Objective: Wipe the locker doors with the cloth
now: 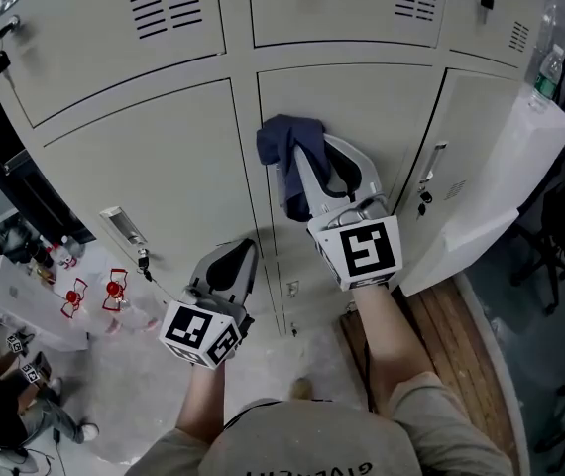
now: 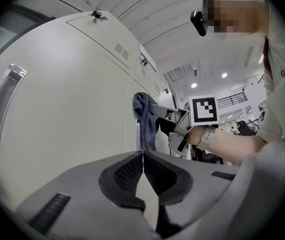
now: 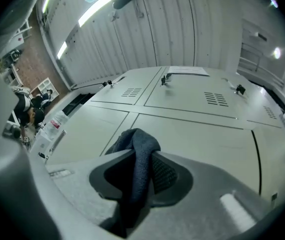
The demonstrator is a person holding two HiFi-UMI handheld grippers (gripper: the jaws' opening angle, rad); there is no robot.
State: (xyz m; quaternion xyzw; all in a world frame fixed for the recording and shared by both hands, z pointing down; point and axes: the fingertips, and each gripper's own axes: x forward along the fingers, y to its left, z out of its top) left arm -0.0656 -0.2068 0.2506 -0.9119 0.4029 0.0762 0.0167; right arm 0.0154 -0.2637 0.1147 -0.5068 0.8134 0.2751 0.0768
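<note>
Head view: right gripper [image 1: 300,155] reaches forward to the centre lower locker door [image 1: 372,107], its jaws clenched on a dark blue cloth [image 1: 287,139]. The cloth is bunched at the door's upper left corner, close by the seam with the neighbouring left door [image 1: 154,167]. The right gripper view confirms the grasp: fabric is wedged between the pads and a fold spills over the tips. From the left gripper view the cloth looks pressed to the door face, though actual contact is hard to confirm.

Left gripper [image 1: 231,258] hangs lower, near the bottom of the seam, jaws closed tip to tip with nothing between them. It is idle and apart from the cloth.

Judgement: the wiping step is in hand, placed at the top of the centre door, with most of that panel below it likely yet to be covered.

Next move calls for firm pressure flat against the panel and a sweep down or across. The grip must hold so the bunch does not slip out. Strokes should steer clear of the handle [image 1: 431,162] at the door's right edge.
</note>
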